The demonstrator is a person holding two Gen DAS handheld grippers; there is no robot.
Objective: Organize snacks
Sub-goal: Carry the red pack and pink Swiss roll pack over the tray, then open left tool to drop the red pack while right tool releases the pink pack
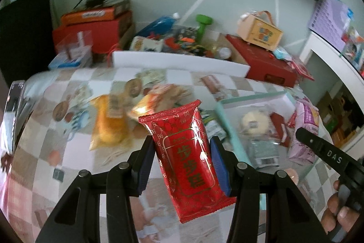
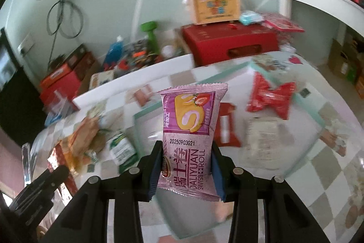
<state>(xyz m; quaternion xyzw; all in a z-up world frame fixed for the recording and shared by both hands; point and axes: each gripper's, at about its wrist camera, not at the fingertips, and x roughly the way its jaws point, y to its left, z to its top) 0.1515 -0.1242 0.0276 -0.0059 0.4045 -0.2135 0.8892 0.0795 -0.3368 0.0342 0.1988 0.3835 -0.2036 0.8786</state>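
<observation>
Left gripper (image 1: 182, 159): fingers clamped on a red foil snack packet (image 1: 187, 158), held upright between the blue pads, lifted clear of the surface. Right gripper (image 2: 185, 169): fingers closed on a pink Swiss-roll packet (image 2: 190, 136), gripped by its lower half and raised above a mint-edged tray (image 2: 136, 126).

The checkered surface (image 1: 41, 152) is seen blurred. Loose snacks are scattered on it: an orange packet (image 1: 110, 123) and a green-and-white sachet (image 2: 121, 150). Inside the tray, red wrapped sweets (image 2: 271, 98) are noted.

Behind, a red box (image 2: 229, 43) carries a small wooden crate (image 2: 215, 7). A green dumbbell (image 2: 151, 34) is seen among the clutter against the pale wall.
</observation>
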